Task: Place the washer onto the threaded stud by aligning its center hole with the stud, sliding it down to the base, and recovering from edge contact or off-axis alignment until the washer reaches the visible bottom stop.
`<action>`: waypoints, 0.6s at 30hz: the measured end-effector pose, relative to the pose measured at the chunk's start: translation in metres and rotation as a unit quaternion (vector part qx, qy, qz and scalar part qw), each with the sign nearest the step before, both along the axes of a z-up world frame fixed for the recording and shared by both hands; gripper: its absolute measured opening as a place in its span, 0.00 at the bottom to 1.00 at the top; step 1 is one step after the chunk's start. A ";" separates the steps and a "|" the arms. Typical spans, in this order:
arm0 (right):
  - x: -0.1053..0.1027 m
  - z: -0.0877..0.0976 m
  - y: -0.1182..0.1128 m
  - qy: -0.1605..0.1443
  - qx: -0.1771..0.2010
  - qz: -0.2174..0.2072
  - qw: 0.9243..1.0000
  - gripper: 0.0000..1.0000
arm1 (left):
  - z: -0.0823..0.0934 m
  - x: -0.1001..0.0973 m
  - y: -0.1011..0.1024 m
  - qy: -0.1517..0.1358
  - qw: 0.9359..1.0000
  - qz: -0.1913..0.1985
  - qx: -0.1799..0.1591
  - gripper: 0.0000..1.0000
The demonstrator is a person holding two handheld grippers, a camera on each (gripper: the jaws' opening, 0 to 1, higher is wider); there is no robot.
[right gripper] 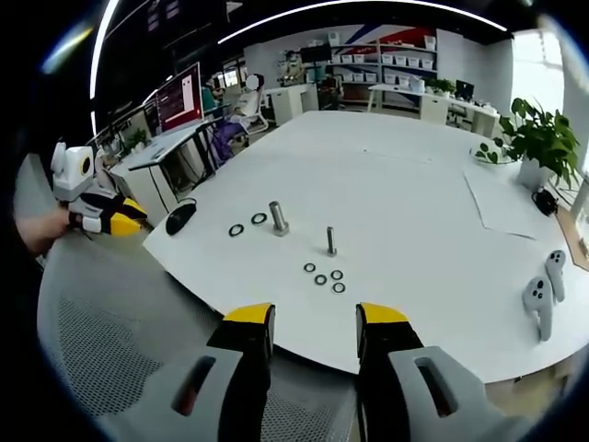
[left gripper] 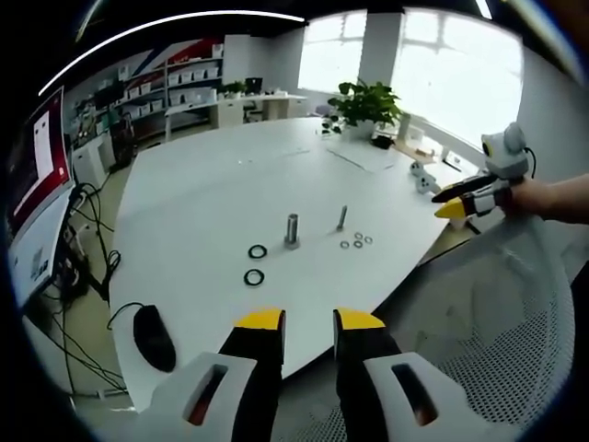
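On the white table point(left gripper: 212, 198) point(right gripper: 405, 193) stand two upright studs: a thick one point(left gripper: 292, 229) point(right gripper: 277, 218) and a thin one point(left gripper: 342, 217) point(right gripper: 330, 240). Two large dark washers point(left gripper: 255, 263) point(right gripper: 248, 224) lie beside the thick stud, several small washers point(left gripper: 355, 241) point(right gripper: 324, 273) by the thin one. My left gripper point(left gripper: 307, 322) is open and empty, short of the table edge; it is also at the left of the right gripper view point(right gripper: 124, 219). My right gripper point(right gripper: 315, 318) is open and empty, also off the table; it shows at the right in the left gripper view point(left gripper: 453, 204).
A black mouse point(left gripper: 154, 336) point(right gripper: 179, 216) lies near one table edge. Two white controllers point(right gripper: 544, 290) rest at another edge, a potted plant point(left gripper: 368, 106) point(right gripper: 537, 138) at the far side. A mesh chair back point(left gripper: 497, 341) point(right gripper: 110, 341) sits below both grippers. A monitor point(left gripper: 37, 175) stands beside the table.
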State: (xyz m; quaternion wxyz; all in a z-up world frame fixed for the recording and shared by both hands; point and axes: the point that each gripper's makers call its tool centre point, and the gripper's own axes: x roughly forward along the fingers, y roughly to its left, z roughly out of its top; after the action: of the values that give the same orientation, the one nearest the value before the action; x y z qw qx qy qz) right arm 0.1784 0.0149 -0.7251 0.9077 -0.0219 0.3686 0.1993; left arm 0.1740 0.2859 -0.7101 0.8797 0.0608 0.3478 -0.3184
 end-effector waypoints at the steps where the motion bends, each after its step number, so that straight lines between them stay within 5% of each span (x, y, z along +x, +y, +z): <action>1: 0.000 0.000 0.000 0.000 0.000 0.000 1.000 0.38 | 0.000 0.000 0.000 0.000 1.000 0.000 0.000 0.18; 18: -0.001 -0.002 0.000 0.005 -0.001 -0.003 1.000 0.38 | 0.000 0.001 0.002 -0.001 1.000 0.005 0.001 0.18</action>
State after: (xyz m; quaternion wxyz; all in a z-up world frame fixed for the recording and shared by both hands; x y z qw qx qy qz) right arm 0.1773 0.0145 -0.7268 0.9064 -0.0202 0.3735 0.1962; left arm 0.1747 0.2883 -0.7103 0.8814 0.0603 0.3478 -0.3139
